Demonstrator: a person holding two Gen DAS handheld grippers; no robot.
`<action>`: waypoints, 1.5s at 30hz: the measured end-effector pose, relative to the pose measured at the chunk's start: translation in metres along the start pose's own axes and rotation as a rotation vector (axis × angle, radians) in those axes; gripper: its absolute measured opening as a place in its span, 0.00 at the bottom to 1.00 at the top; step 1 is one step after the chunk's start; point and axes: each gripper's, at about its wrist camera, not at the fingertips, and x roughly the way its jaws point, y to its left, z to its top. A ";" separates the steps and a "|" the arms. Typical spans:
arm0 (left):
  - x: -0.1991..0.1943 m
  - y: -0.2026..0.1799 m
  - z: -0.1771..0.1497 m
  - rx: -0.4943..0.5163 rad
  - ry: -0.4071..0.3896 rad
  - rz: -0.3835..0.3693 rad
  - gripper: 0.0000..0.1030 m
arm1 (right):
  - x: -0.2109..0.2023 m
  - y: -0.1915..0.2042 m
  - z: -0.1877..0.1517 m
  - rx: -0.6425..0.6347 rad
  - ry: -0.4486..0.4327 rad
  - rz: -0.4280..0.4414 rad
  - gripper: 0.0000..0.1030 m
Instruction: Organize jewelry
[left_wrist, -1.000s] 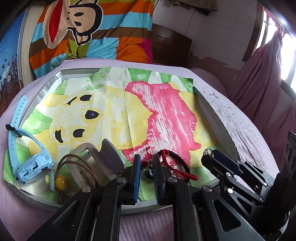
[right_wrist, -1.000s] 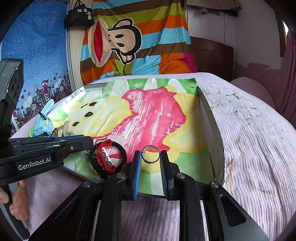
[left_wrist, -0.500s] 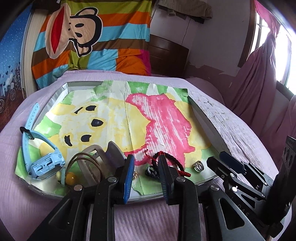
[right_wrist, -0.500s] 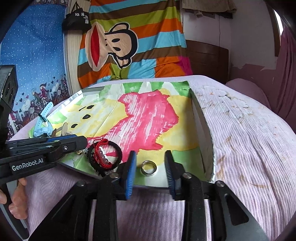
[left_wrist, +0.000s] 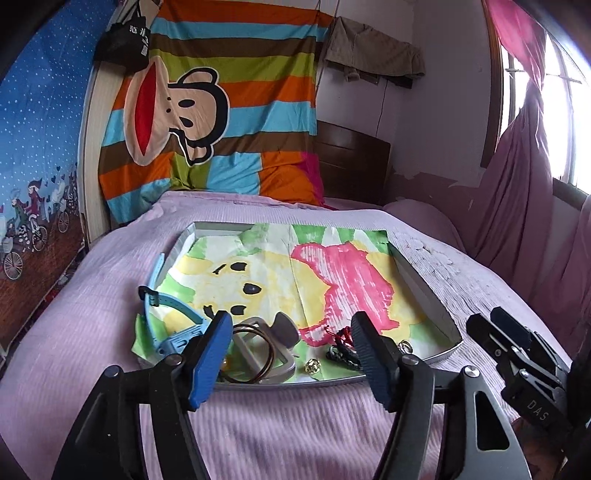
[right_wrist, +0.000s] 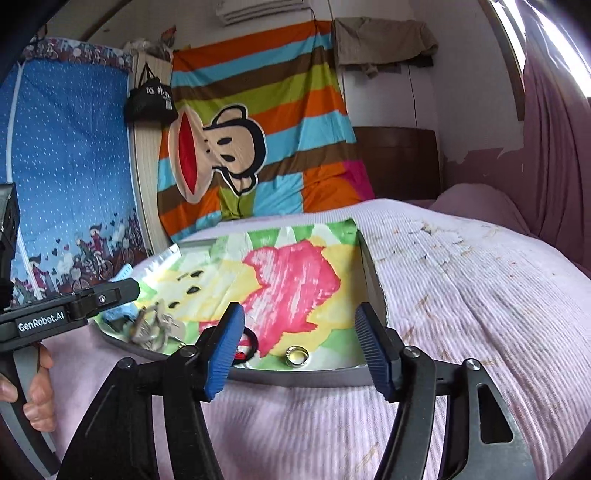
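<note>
A shallow grey tray lined with a yellow, pink and green picture lies on the bed. Along its near edge lie a blue watch, a grey belt with brown bangles, a small gold piece, a red and black cord bracelet and a silver ring. My left gripper is open and empty, held above the near edge of the tray. My right gripper is open and empty, with the ring lying on the tray between its fingers. The tray also shows in the right wrist view.
The tray rests on a pink ribbed bedspread. A striped monkey blanket hangs against the wall behind. A dark headboard and pink curtains stand at the back right. The other gripper's body shows at each view's side.
Both grippers have opened wide and pulled back and up from the tray. The ring, earlier between the right fingers, now lies on the tray. The bracelet lies released near the left gripper.
</note>
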 end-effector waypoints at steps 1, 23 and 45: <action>-0.005 0.002 -0.001 0.003 -0.009 0.003 0.65 | -0.005 0.002 0.001 0.001 -0.013 0.004 0.62; -0.101 0.033 -0.039 0.014 -0.162 0.030 1.00 | -0.108 0.041 -0.016 -0.014 -0.175 0.065 0.98; -0.129 0.038 -0.081 0.059 -0.148 0.039 1.00 | -0.144 0.054 -0.052 -0.041 -0.158 0.049 0.98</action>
